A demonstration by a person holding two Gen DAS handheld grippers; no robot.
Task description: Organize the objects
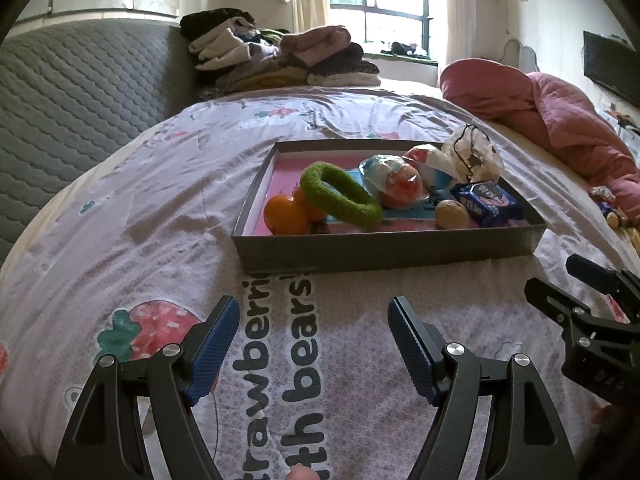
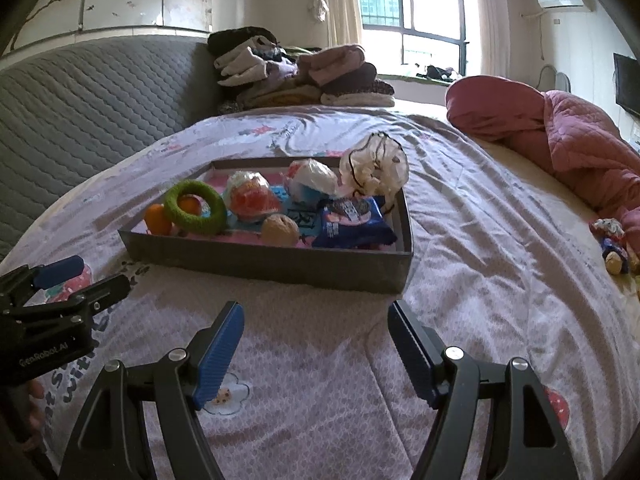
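A shallow grey box [image 1: 384,250] [image 2: 276,266] with a pink floor sits on the bed. Inside lie two oranges [image 1: 286,216] [image 2: 155,218], a green fuzzy ring [image 1: 340,194] [image 2: 196,208], a wrapped orange snack [image 1: 400,186] [image 2: 250,198], a walnut [image 1: 451,214] [image 2: 280,230], a blue biscuit pack [image 1: 488,198] [image 2: 352,222] and a white drawstring pouch [image 1: 474,154] [image 2: 374,168]. My left gripper [image 1: 314,312] hovers open in front of the box, nothing between its fingers. Beside it, my right gripper [image 2: 316,316] [image 1: 560,280] is also open and holds nothing.
The bedsheet [image 1: 160,200] is lilac with strawberry prints. A pink quilt [image 2: 568,148] is heaped at the right, small toys [image 2: 612,240] near it. Folded clothes [image 1: 280,60] are stacked at the back beside a grey quilted headboard [image 2: 80,112].
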